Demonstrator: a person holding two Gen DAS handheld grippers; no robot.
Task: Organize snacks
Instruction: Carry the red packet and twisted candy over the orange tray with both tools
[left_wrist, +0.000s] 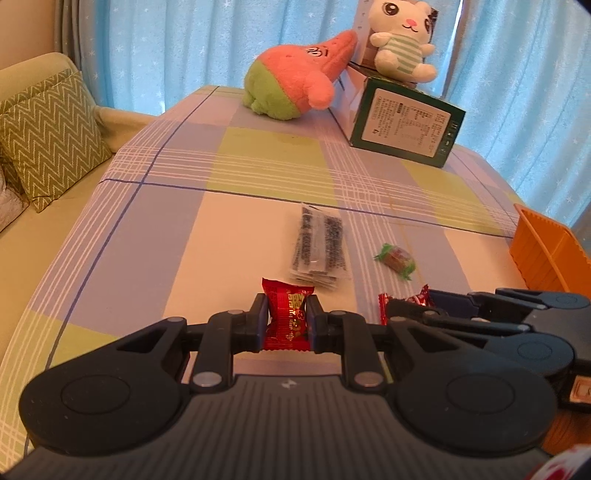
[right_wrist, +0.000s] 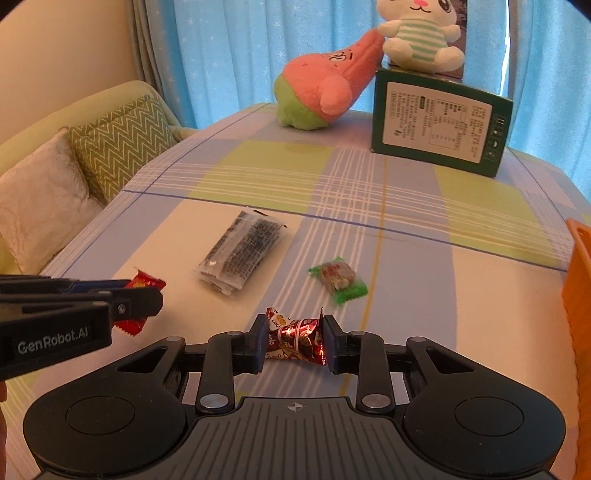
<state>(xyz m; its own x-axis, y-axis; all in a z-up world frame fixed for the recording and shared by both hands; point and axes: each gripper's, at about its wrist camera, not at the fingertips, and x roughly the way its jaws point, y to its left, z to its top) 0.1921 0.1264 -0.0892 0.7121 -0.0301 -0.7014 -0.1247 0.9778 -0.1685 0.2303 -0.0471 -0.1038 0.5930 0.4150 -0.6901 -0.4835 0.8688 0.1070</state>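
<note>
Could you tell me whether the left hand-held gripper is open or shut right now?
Shut. The left hand-held gripper has both fingers pressed against the sides of the red snack packet, which is pinched in where they meet it.

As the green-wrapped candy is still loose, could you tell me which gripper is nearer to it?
Right. The right gripper, shut on a shiny red candy, sits just short of the green-wrapped candy. The left gripper, shut on a red snack packet, is farther off to its left.
</note>
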